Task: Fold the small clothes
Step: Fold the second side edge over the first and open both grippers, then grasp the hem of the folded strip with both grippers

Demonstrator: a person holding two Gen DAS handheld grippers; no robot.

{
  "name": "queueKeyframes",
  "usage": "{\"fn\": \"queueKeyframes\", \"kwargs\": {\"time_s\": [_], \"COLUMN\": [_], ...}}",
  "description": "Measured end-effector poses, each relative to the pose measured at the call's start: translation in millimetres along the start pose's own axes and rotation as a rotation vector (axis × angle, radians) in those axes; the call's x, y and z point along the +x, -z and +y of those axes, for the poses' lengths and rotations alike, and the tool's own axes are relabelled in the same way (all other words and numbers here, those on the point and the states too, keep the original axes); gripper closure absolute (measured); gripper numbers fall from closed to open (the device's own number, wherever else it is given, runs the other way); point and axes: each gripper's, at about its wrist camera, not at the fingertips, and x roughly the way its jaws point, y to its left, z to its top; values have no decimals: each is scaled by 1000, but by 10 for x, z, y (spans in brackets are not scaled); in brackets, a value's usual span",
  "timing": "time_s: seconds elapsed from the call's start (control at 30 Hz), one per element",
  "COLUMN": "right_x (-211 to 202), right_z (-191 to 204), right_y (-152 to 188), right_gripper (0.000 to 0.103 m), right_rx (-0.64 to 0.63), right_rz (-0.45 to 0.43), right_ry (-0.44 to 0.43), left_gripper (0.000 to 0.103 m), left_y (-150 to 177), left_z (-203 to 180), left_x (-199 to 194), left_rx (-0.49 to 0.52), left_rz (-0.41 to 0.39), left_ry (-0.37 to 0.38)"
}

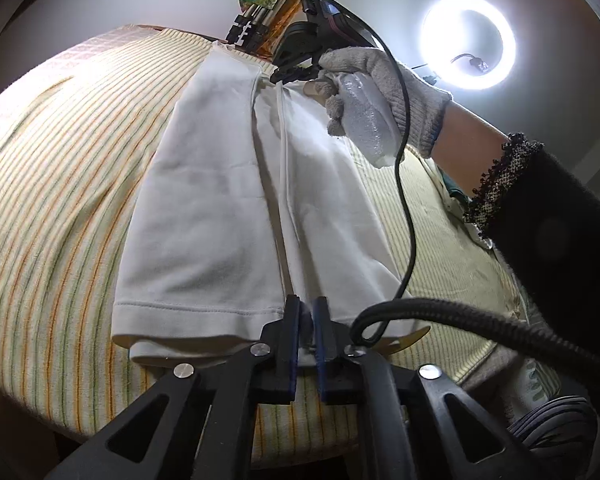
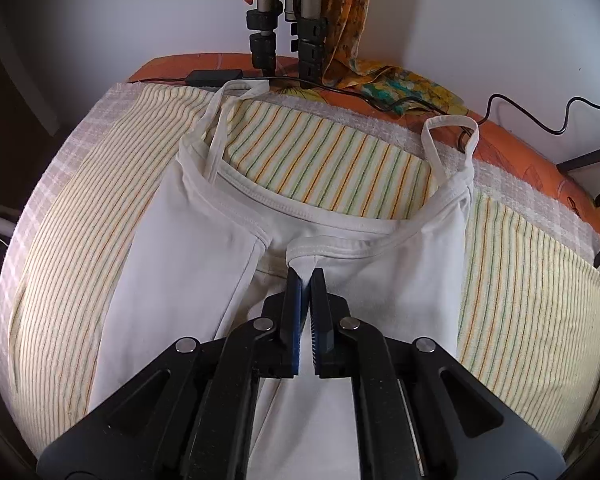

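Right up against the lens, the left hand-held gripper (image 1: 309, 306) sits at the hem of the white camisole (image 1: 220, 208), its two blue pads a narrow slit apart with a sliver of white fabric showing between them; whether they really bite on it, I cannot tell. Over on the other camera, the right hand-held gripper (image 2: 307, 278) has its fingers pinched tight together on a fold of the camisole just under the neckline trim, the cloth puckering up into the tips. The camisole lies flat on the striped towel (image 2: 316, 152), partly folded lengthwise, with one side panel laid over the middle, and the two thin shoulder straps (image 2: 452, 136) looping out onto the stripes at the far end. The towel, in yellow, green and orange lines, covers the bench, and an orange cloth (image 2: 512, 140) peeks out beyond its far edge. From the left camera, a gloved hand (image 1: 380, 84) grips the right tool's handle at the top of the garment, a dark knitted sleeve (image 1: 540, 208) behind it and a black cable (image 1: 408, 208) trailing down across the fabric. Further back, tripod legs (image 2: 284, 32) stand against the white wall with a floral scarf (image 2: 352, 16) draped over them, and a ring light (image 1: 468, 42) glows brightly.
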Motion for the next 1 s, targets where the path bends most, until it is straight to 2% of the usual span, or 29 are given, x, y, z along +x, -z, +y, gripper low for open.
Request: {"fn": "queueKeyframes", "kwargs": {"time_s": [0.07, 0.1, 0.17, 0.2, 0.3, 0.4, 0.53, 0.67, 0.73, 0.87, 1.0], "right_x": [-42, -86, -252, -336, -722, -1100, -1576, -1775, -1784, -1675, -1539], "right_z": [-39, -69, -159, -206, -414, -602, -779, -734, -668, -534, -416], "right_y": [3, 9, 46, 60, 222, 541, 1176, 1890, 2215, 2714, 2964], "right_gripper": [91, 87, 71, 69, 69, 69, 69, 69, 69, 69, 69], "right_rx": [8, 16, 44, 60, 119, 156, 194, 199, 209, 254, 276], "right_rz": [-1, -7, -37, -52, -91, -113, -121, -78, -46, 31, 78], "right_ry": [-31, -40, -69, -86, -140, -166, -215, -247, -268, -357, -403], "left_gripper": [79, 76, 74, 73, 68, 66, 66, 66, 64, 59, 60], "left_y": [-21, -20, -20, -17, 1, 72, 134, 95, 38, -121, -190], "left_z": [-34, -56, -94, -107, -117, -95, 35, 153, 229, 461, 666], "left_x": [-17, -39, -83, -115, -242, -384, -539, -662, -689, -664, -537], "left_rx": [8, 20, 47, 61, 110, 177, 242, 267, 246, 115, -13], "left_rz": [-4, -9, -14, -17, -26, -28, -16, -26, -20, 8, 53], "left_ry": [-1, -9, -19, -20, -32, -67, -135, -191, -184, -106, -60]}}
